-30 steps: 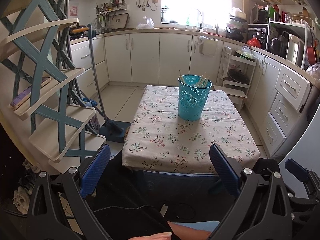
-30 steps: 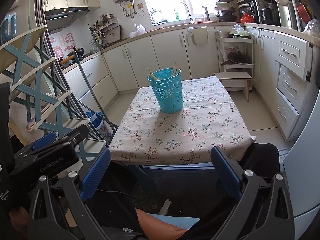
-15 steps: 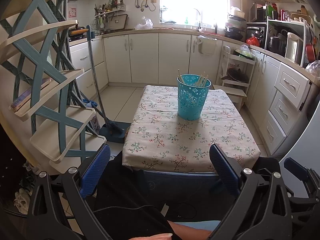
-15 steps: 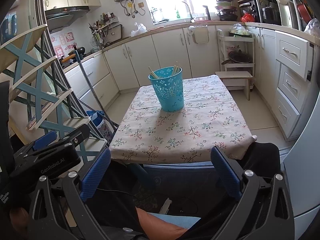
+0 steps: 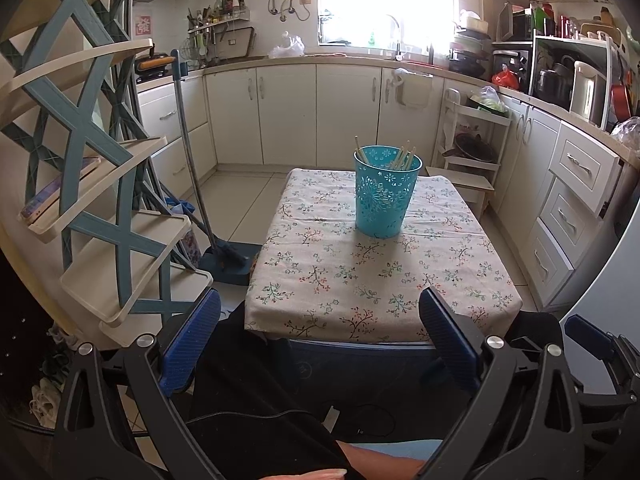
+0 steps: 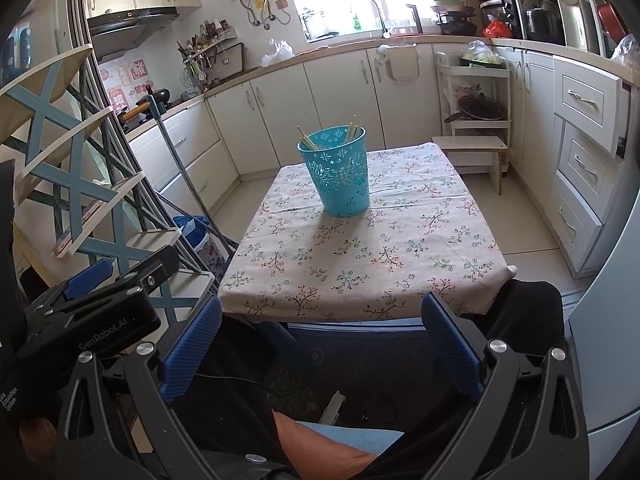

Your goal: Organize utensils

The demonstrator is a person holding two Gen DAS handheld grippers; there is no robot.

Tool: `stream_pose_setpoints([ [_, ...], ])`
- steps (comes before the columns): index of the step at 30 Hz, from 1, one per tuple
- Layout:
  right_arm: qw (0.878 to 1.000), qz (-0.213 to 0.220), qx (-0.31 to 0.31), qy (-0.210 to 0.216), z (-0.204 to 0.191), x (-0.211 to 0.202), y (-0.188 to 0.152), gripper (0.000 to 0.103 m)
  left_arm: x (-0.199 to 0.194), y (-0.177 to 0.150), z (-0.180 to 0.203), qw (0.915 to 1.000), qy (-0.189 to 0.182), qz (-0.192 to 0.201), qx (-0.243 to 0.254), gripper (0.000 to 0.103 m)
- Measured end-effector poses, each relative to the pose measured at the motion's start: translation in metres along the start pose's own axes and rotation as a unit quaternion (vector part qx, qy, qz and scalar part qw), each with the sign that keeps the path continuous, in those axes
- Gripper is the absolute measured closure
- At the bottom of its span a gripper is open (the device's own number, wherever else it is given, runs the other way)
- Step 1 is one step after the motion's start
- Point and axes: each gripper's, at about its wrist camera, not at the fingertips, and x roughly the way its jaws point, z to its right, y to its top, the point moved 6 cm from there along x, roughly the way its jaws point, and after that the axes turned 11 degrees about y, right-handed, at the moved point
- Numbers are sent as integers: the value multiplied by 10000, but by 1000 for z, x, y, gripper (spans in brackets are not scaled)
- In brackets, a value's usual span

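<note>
A turquoise perforated holder [image 5: 384, 192] [image 6: 338, 172] stands upright on the floral-clothed table [image 5: 380, 276] [image 6: 360, 248], toward its far half. Several wooden chopsticks [image 5: 402, 157] [image 6: 352, 130] stick out of its top. My left gripper [image 5: 318, 334] hangs open before the table's near edge, nothing between its blue pads. My right gripper [image 6: 320, 338] is also open and empty, held low in front of the table. The left gripper's body [image 6: 92, 312] shows at the lower left of the right wrist view.
A blue-and-cream tiered rack [image 5: 92, 184] stands close on the left. A mop [image 5: 200, 184] leans beside the table. White cabinets [image 5: 320, 116] and drawers [image 5: 576, 200] ring the kitchen. A small stool [image 6: 472, 148] sits behind the table. The person's legs [image 6: 320, 440] are below.
Both views have tilted slightly, so the holder and table sit a little higher in the right wrist view. Both grippers stay open and empty.
</note>
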Motion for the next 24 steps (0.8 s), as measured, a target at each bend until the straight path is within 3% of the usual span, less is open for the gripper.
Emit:
stream_pose_setpoints([
  [24, 10000, -45, 23, -1, -1, 4, -4, 7, 1, 0, 0, 10000, 1, -10, 5, 8],
])
